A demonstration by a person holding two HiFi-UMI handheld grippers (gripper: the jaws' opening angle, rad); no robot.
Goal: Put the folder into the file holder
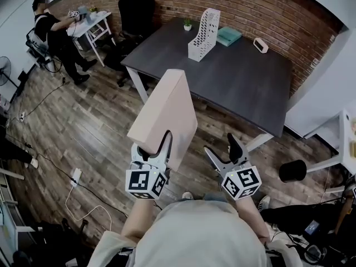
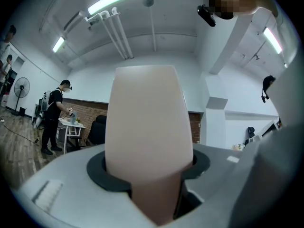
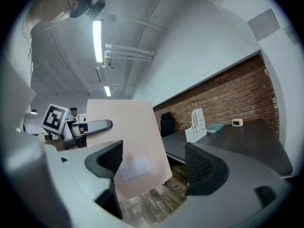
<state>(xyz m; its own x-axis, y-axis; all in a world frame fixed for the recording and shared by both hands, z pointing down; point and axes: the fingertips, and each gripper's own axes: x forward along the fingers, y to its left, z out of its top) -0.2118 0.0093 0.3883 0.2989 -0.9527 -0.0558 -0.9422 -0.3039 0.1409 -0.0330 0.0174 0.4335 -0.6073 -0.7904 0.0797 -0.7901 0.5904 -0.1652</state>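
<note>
- Pinkish-beige folder stands upright in mid-air over the wooden floor, short of the table. Its lower edge is clamped in the left gripper, whose own view shows the pads pressing on both faces.
- Right gripper hangs just beside the folder with its jaws spread wide and nothing gripped (its view shows the folder's labelled face beyond the left jaw, untouched).
- File holder, white and perforated, stands upright on the far part of the dark table, well apart from the folder. By my judgement, both the carry and the insertion are yet to come.
- Risk, as I judge it: one low grip leaves a tall folder free to swing, so it could pivot in the pads or slip out on the way.
- If the folder arrives tilted, its leading edge could catch the holder's rim and tip the light holder or shove it along the table.
- Near the holder lie a teal book, a small white clock-like box and a tiny potted plant. None seems to block its open top.
- Between the folder and the holder lies the table's near stretch, so a reach across is needed. A black chair and another person are well off to the left.
</note>
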